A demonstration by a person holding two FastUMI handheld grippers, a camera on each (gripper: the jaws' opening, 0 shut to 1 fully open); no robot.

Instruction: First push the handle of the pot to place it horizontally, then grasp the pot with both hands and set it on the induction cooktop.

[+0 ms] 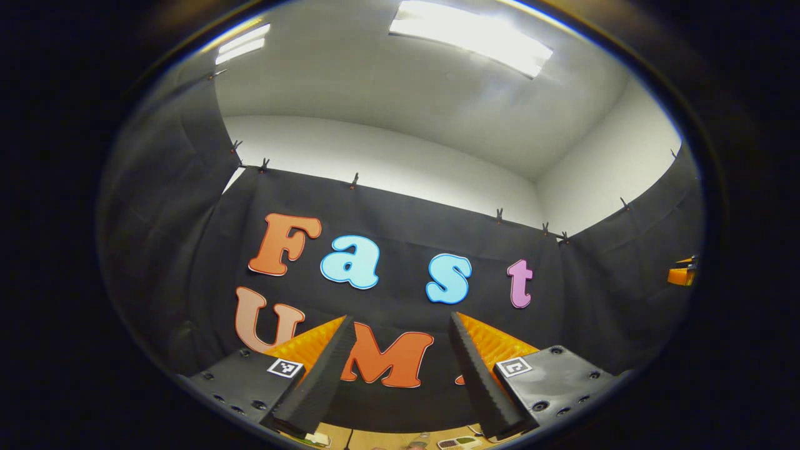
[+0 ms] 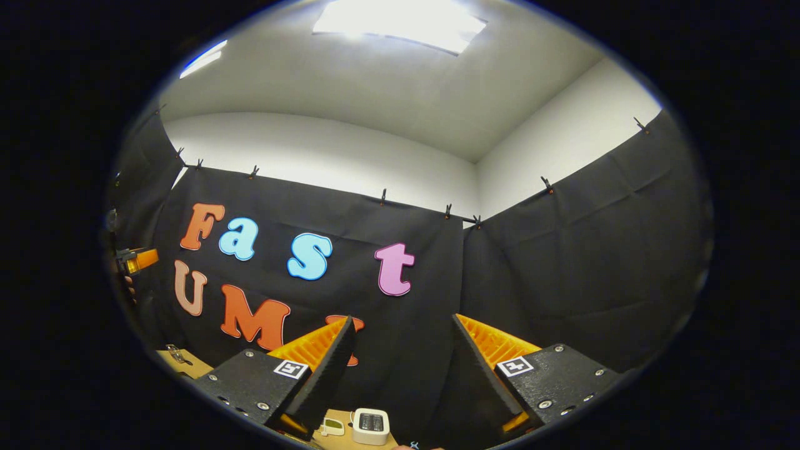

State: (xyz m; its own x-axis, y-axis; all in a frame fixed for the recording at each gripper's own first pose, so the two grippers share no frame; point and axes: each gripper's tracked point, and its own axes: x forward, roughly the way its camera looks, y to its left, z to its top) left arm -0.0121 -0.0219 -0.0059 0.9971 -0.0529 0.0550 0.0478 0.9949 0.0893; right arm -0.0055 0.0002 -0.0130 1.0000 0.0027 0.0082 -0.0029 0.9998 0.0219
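Above the wooden tabletop (image 2: 337, 417), both the left claw (image 1: 400, 340) and the right claw (image 2: 403, 340) gape wide, holding nothing, tilted toward the black cloth wall (image 2: 562, 262); a small white boxy device (image 2: 370, 426) sits below. The pot's place cannot be told.

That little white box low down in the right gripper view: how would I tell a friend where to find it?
Start at the black cloth wall, then drop to the strip of light wooden table at the bottom. The small white boxy device sits there, seen between the right gripper fingers. It is taller and blockier than the flat pale gadget just left of it.
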